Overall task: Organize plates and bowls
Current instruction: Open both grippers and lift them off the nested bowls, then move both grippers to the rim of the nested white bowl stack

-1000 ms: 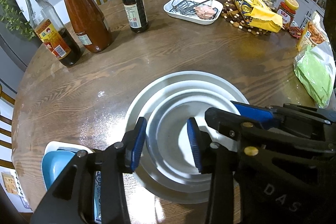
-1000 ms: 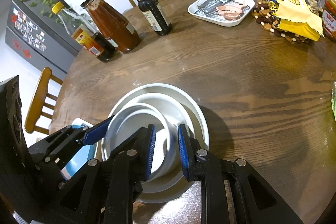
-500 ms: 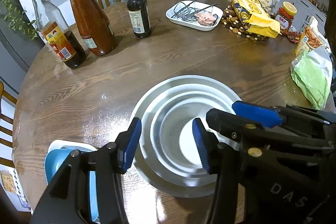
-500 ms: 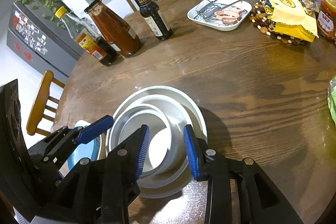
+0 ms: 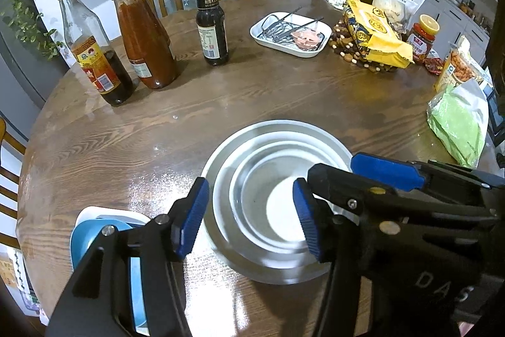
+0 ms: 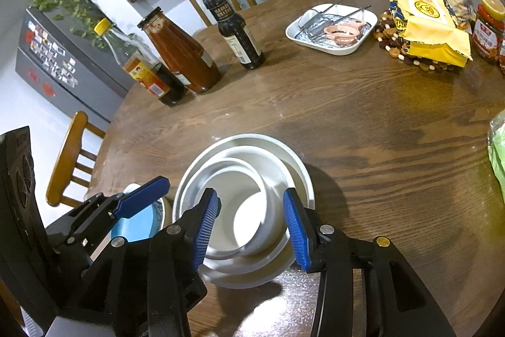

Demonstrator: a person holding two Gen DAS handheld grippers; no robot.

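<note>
A stack of nested white dishes sits on the round wooden table near its front edge: a wide plate (image 5: 277, 128) (image 6: 300, 166) at the bottom, a shallower dish, and a small bowl (image 5: 252, 188) (image 6: 240, 176) on top. My left gripper (image 5: 249, 217) is open and empty above the stack. My right gripper (image 6: 251, 225) is open and empty above the small bowl, touching nothing. A blue bowl (image 5: 85, 236) (image 6: 139, 223) rests on a white plate (image 5: 94, 212) to the left, partly hidden by the left gripper.
Three sauce bottles (image 5: 142, 37) stand at the far left. A white tray with utensils (image 5: 290, 33) sits at the back. Snack bags (image 5: 375, 33), a jar (image 5: 423, 37) and a green bag (image 5: 460, 125) crowd the right side. Wooden chairs stand behind the table.
Both grippers have opened wider and drawn back and up from the stack. The small bowl stays nested in the stack.
</note>
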